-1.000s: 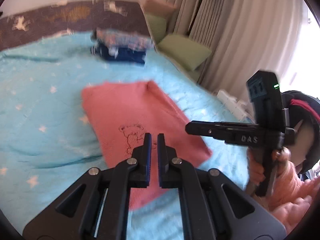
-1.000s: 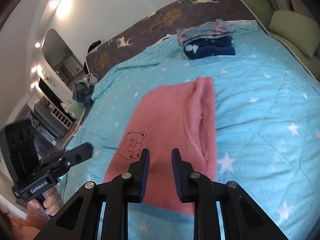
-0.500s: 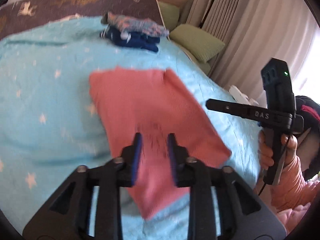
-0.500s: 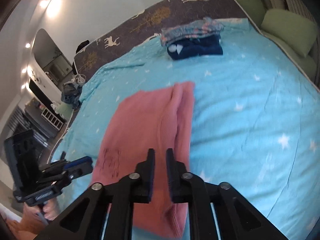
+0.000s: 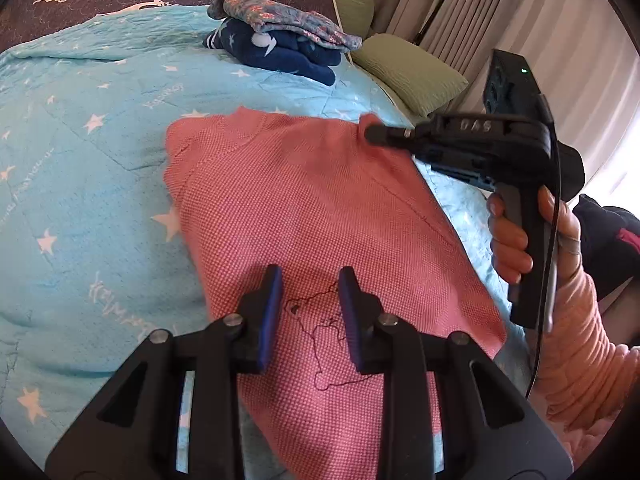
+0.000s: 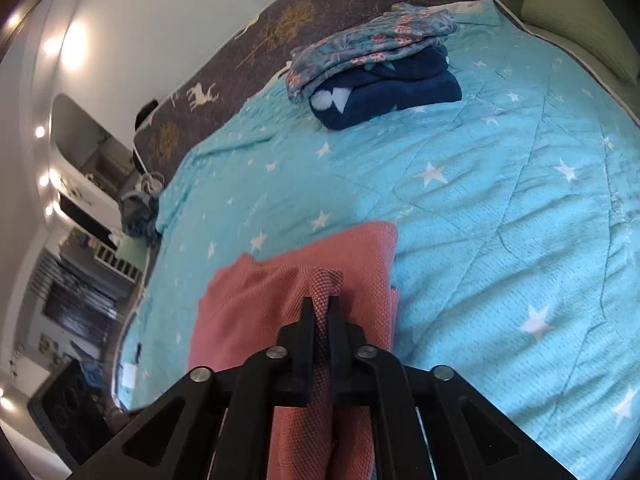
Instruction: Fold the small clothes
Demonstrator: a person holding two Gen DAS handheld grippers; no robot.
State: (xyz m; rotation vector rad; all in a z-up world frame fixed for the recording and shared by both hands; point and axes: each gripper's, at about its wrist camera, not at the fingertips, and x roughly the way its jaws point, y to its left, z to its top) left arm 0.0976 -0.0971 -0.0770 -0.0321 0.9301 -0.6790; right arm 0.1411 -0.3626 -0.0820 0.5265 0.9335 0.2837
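Observation:
A pink knit garment (image 5: 304, 200) with a stitched bear outline lies folded on the blue star quilt (image 5: 80, 168). My left gripper (image 5: 310, 304) is open, hovering just above the bear print at the garment's near end. My right gripper (image 6: 322, 312) is shut on a raised fold of the pink garment (image 6: 288, 280) at its right edge. In the left wrist view the right gripper (image 5: 374, 133) touches the garment's far right corner.
A stack of folded clothes, floral (image 5: 280, 20) over navy (image 5: 276, 52), sits at the quilt's far end; it also shows in the right wrist view (image 6: 376, 68). Green cushions (image 5: 408, 72) lie beyond the bed's right edge. Curtains hang behind them.
My left gripper opened and dropped close over the bear print. My right gripper moved forward along the garment's right edge and closed on a fold of it.

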